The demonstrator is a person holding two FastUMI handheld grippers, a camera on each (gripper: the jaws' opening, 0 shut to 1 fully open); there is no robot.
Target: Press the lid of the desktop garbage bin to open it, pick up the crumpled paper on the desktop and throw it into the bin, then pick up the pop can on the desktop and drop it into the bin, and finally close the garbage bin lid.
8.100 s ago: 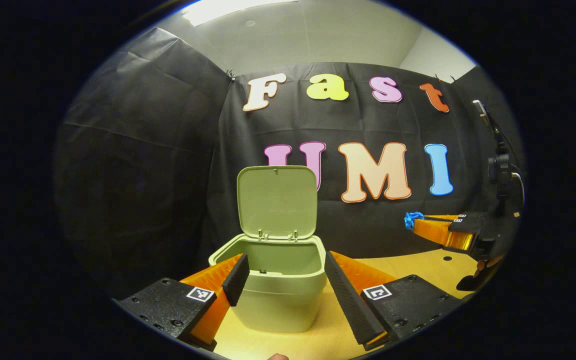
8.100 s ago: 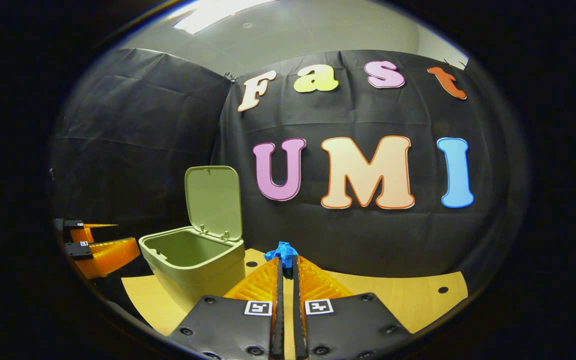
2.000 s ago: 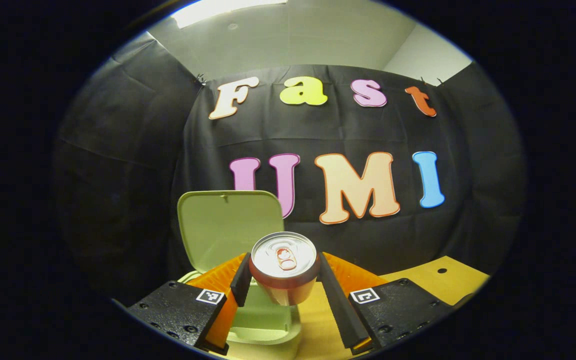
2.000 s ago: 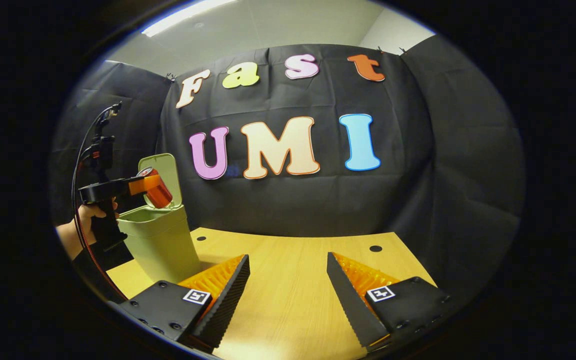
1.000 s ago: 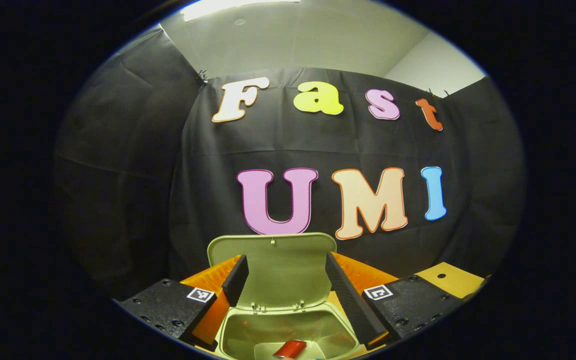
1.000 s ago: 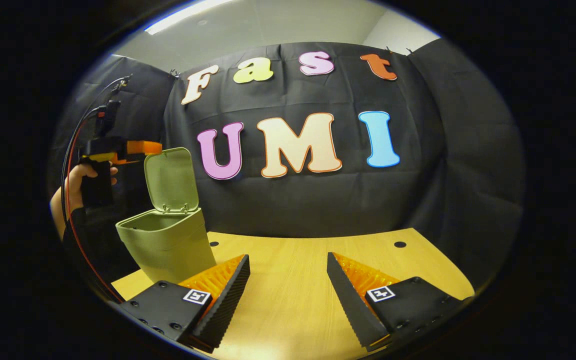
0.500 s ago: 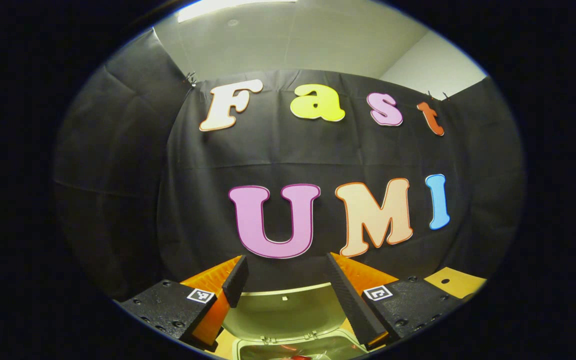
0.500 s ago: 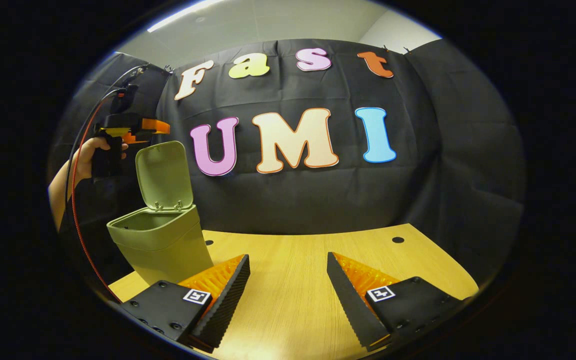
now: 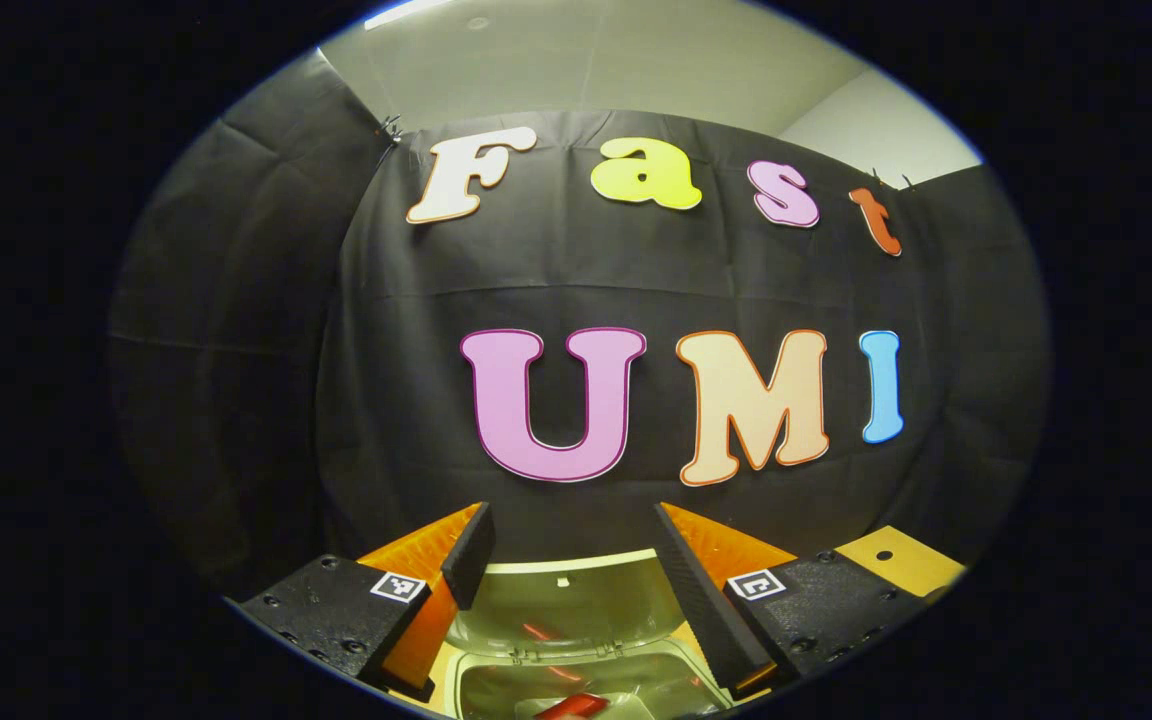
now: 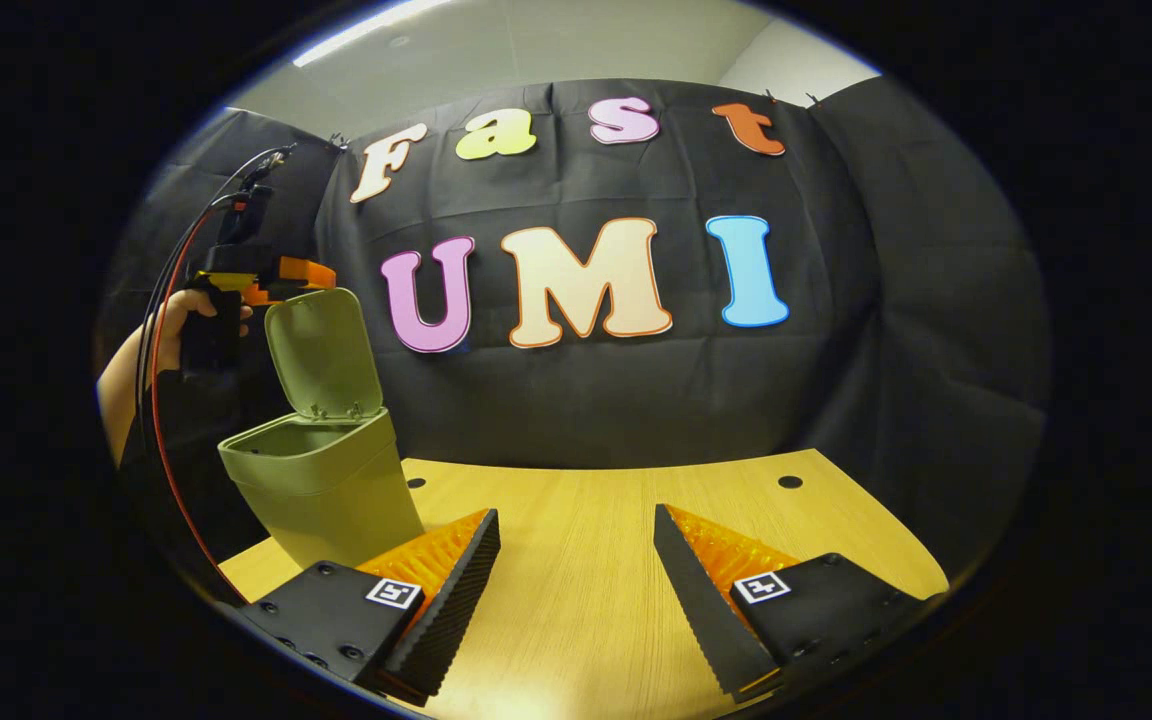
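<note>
The pale green plastic desktop bin (image 10: 321,490) is seen standing upright on the light wooden surface (image 10: 586,560), near its left end in the right gripper view. Its hinged green lid (image 10: 318,352) is raised, tilted slightly forward over the opening, with its inner face turned toward the open mouth. In the left gripper view the lid (image 9: 561,605) is seen from above and in front, lying between the two spread fingers, with the hinge line and the bin's mouth (image 9: 576,685) directly below it.

A red pop can (image 9: 573,706) is visible inside the bin at the bottom edge of the left gripper view; it lies on its side, long axis roughly across the picture and slightly tilted. It sits below and well clear of the jaws. Something pale lies beside it in the bin; what it is cannot be told.

The left gripper (image 9: 569,530) is held with jaws apart and nothing between them, positioned above the lid's top edge. In the right gripper view it (image 10: 286,272) is seen just at the lid's upper rim, gripped by a hand (image 10: 184,318); contact with the lid cannot be told.

The right gripper (image 10: 576,525) is held low over the surface, jaws wide apart and empty, well apart from the bin.
</note>
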